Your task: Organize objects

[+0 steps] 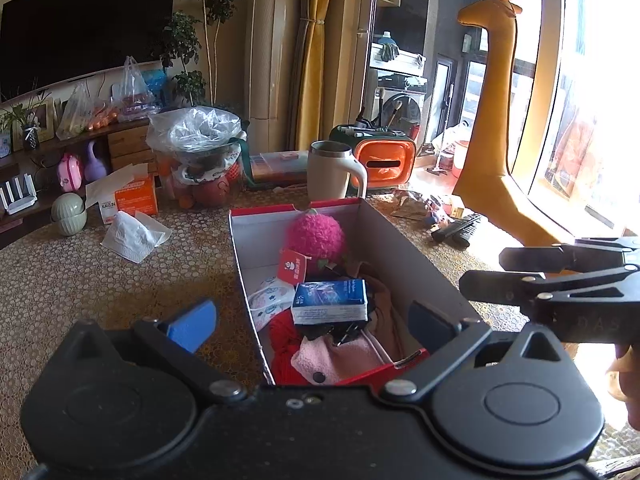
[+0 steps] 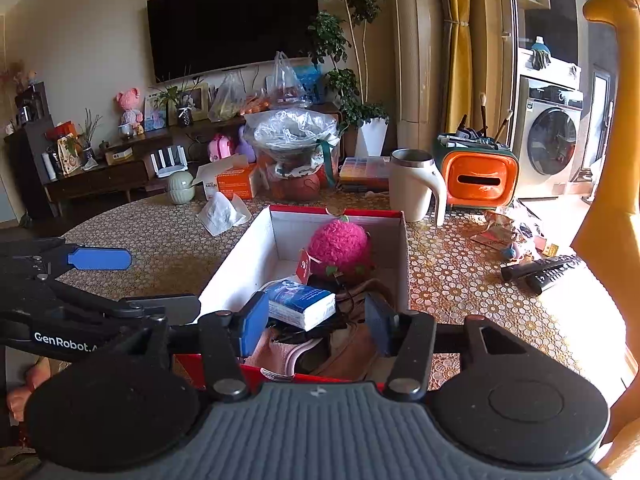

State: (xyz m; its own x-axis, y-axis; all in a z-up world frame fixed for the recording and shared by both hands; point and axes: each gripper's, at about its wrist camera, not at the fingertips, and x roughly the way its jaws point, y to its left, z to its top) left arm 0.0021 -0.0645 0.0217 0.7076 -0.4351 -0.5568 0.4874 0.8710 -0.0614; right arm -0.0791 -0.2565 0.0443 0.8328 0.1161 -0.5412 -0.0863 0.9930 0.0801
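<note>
The patterned table point(image 2: 460, 276) carries the red-rimmed cardboard box point(image 2: 400, 252) at its middle, already packed: a fuzzy pink ball point(image 2: 338, 244) at the far end, pink and tan cloth near, and a small blue-and-white carton point(image 2: 304, 304) perched on top. Both tools hover over the near end of the box. The left gripper point(image 1: 312, 320) is spread wide and empty; the right gripper point(image 2: 316, 322) stands partly released, nothing pressed between its pads. The likeliest trouble is crowding: either tool could nudge the loosely perched carton off the pile, or clip the thin box wall. The white mug point(image 2: 416, 186) just beyond the box could tip if the box gets shoved far.
</note>
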